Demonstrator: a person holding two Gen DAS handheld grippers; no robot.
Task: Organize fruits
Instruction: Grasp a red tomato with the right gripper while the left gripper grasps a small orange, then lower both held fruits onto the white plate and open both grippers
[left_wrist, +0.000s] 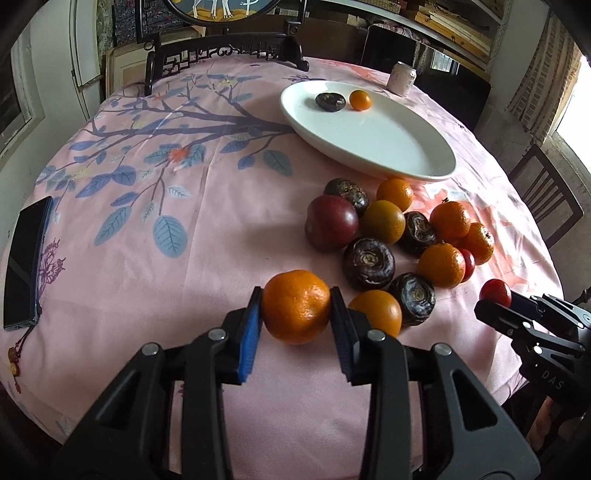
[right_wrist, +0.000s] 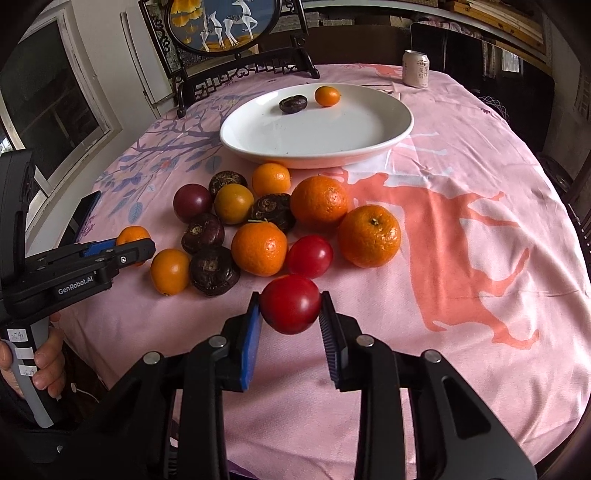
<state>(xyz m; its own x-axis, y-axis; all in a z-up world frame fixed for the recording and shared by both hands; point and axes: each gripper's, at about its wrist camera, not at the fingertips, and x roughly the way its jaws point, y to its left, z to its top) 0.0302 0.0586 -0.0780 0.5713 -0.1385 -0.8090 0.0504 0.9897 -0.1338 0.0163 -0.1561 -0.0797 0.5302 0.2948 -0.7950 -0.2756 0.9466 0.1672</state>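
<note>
My left gripper (left_wrist: 296, 308) is shut on an orange mandarin (left_wrist: 296, 305), held just above the pink tablecloth in front of the fruit pile. My right gripper (right_wrist: 290, 308) is shut on a red tomato (right_wrist: 290, 303), also near the cloth. It shows in the left wrist view (left_wrist: 496, 297) at the right. The pile (right_wrist: 258, 221) holds several mandarins, dark water chestnuts, a purple fruit and another red tomato (right_wrist: 309, 256). A white oval plate (right_wrist: 369, 144) behind the pile holds one dark chestnut (right_wrist: 292, 103) and one small orange fruit (right_wrist: 327, 96).
A drink can (right_wrist: 415, 69) stands beyond the plate. A black phone (left_wrist: 26, 264) lies at the table's left edge. A framed deer screen on a dark stand (right_wrist: 221, 33) sits at the back. A wooden chair (left_wrist: 546, 195) stands at the right.
</note>
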